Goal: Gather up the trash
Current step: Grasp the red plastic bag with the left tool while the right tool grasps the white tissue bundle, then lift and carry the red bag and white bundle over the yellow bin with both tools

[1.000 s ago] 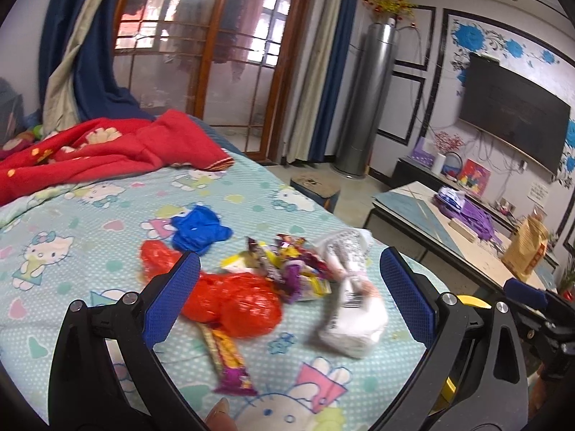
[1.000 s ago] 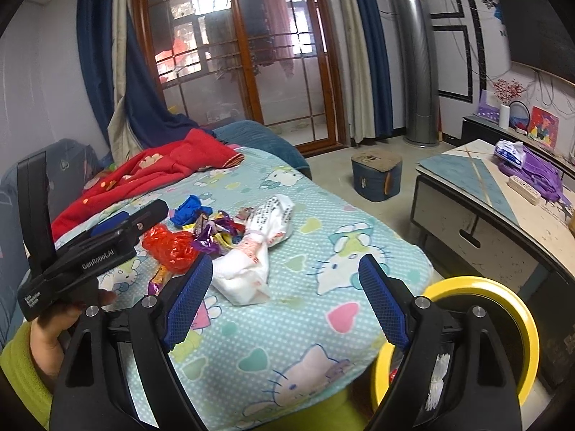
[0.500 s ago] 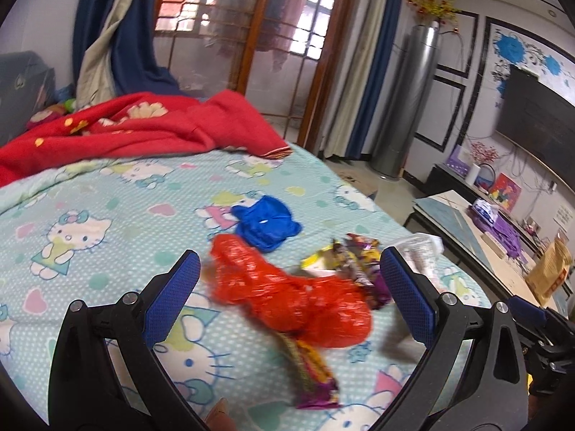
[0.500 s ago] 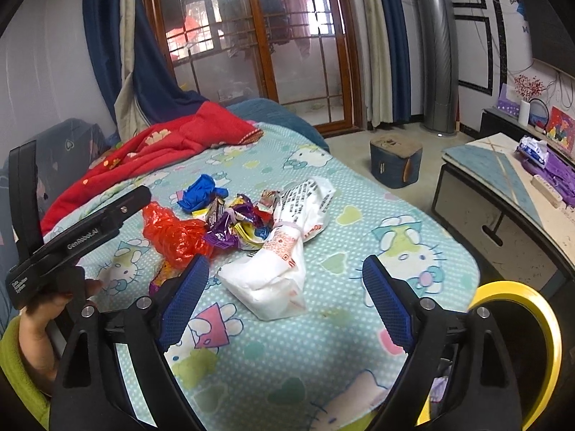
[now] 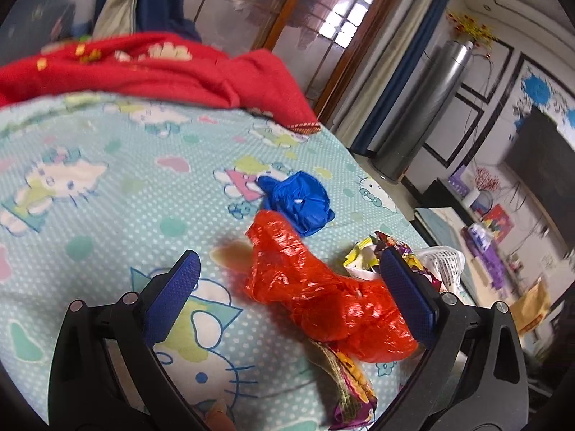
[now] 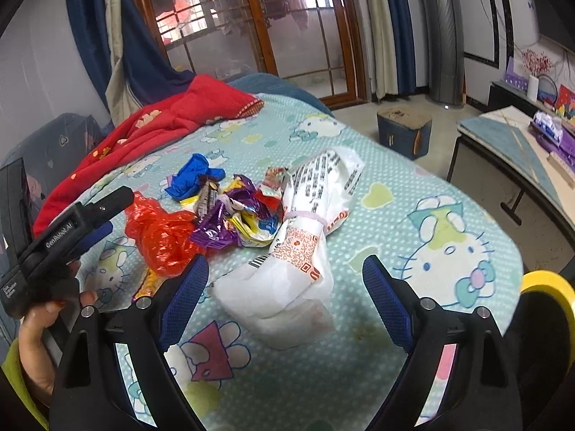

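A pile of trash lies on the Hello Kitty bedsheet (image 5: 90,215). My left gripper (image 5: 287,287) is open, its fingers on either side of a crumpled red plastic bag (image 5: 323,298). A blue plastic scrap (image 5: 298,199) lies just beyond it, and snack wrappers (image 5: 377,255) to the right. My right gripper (image 6: 285,283) is open over a white printed bag (image 6: 305,251). The red bag (image 6: 161,233), blue scrap (image 6: 192,176) and wrappers (image 6: 240,215) lie to its left. The left gripper (image 6: 72,226) shows there too, held in a hand.
A red blanket (image 6: 172,122) lies at the far side of the bed. A yellow-rimmed bin (image 6: 550,287) stands at the bed's right edge. A low table (image 6: 514,151) and a small blue stool (image 6: 404,129) stand on the floor beyond.
My left gripper moved left and down onto the red bag, which now lies between its fingers. My right gripper came closer to the white bag.
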`<state>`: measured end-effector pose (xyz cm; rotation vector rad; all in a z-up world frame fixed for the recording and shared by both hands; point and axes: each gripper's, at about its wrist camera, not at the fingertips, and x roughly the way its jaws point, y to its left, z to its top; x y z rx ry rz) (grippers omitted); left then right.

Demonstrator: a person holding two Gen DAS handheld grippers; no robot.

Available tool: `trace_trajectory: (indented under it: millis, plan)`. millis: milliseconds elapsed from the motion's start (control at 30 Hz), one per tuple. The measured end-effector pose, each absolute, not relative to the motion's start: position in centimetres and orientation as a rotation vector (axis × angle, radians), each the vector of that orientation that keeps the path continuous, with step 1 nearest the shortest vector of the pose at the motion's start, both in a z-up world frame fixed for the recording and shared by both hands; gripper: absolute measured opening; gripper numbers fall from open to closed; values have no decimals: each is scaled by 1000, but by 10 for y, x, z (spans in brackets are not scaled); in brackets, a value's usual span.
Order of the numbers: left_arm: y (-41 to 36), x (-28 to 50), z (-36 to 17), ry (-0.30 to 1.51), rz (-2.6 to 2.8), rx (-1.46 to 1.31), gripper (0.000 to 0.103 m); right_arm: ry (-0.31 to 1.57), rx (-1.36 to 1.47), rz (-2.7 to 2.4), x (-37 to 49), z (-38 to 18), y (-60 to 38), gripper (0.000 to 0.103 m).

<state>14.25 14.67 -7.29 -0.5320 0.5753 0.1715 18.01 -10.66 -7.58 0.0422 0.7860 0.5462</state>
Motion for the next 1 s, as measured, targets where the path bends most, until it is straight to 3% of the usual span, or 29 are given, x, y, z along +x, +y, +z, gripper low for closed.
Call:
trace_trajectory:
  millis: [67, 133, 200, 333, 400, 500, 700, 1000]
  plan:
    - [152, 145, -80, 591, 159, -577, 90, 807, 70, 560, 182, -82, -109, 84]
    - [154, 146, -84, 604, 151, -598, 79, 830, 107, 578, 184, -87, -111, 80]
    - [155, 147, -86, 610, 148, -610, 66, 855, 136, 593, 184, -91, -113, 69]
    - [155, 147, -87, 612, 135, -614, 47, 858, 164, 608, 180, -93, -116, 62]
    - [154, 147, -87, 613, 125, -613, 29, 858, 170, 608, 177, -92, -119, 56]
    - [150, 147, -86, 612, 100, -606, 16, 854, 174, 602, 174, -91, -124, 49]
    - [143, 144, -81, 595, 78, -578, 7, 847, 190, 592, 168, -92, -139, 46]
    - [123, 130, -59, 554, 16, -527, 5, 825, 180, 582, 159, -86, -148, 43]
